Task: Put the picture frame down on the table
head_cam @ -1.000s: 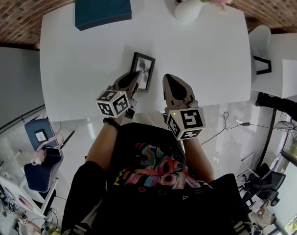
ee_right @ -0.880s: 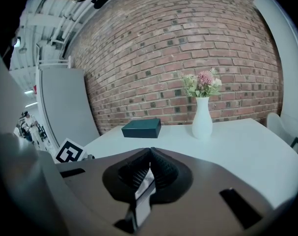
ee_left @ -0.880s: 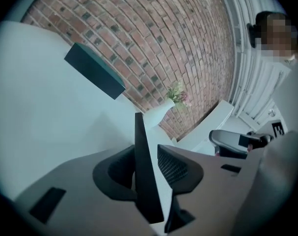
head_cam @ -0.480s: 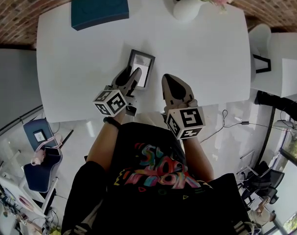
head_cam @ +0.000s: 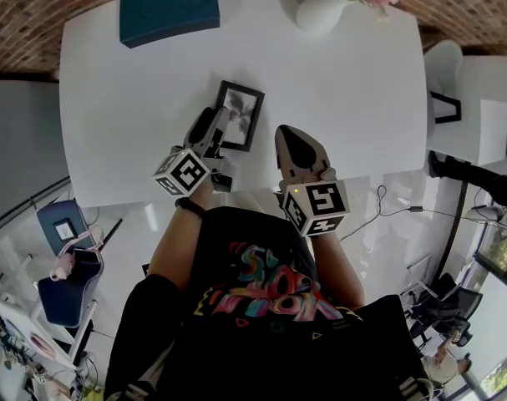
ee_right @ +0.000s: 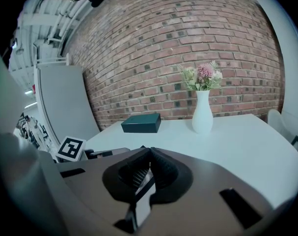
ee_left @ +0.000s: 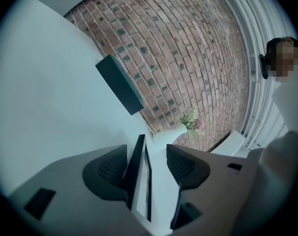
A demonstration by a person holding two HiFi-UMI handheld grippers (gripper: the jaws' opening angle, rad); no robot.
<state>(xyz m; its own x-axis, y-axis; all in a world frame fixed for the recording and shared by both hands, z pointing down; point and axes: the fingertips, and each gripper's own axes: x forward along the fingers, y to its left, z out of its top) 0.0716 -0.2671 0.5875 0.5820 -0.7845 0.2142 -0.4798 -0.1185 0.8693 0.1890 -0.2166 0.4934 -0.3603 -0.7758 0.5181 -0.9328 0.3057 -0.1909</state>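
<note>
My left claw [ee_left: 148,154] is spread around the picture frame [head_cam: 243,111] edge above the table [head_cam: 337,82]; my right claw [ee_right: 148,173] is pressed together.

- Picture frame [head_cam: 240,115] mid-table, picture side showing — black border, grey image.
- Left gripper [head_cam: 215,124] is right at the frame's near-left edge, its marker cube toward the person.
- Right gripper [head_cam: 286,134] is just beside the frame on its right, not touching it, over the white table [head_cam: 353,98].
- Far edge — dark teal box [head_cam: 169,8] at left, white vase [head_cam: 318,13] with pink flowers at right.
</note>
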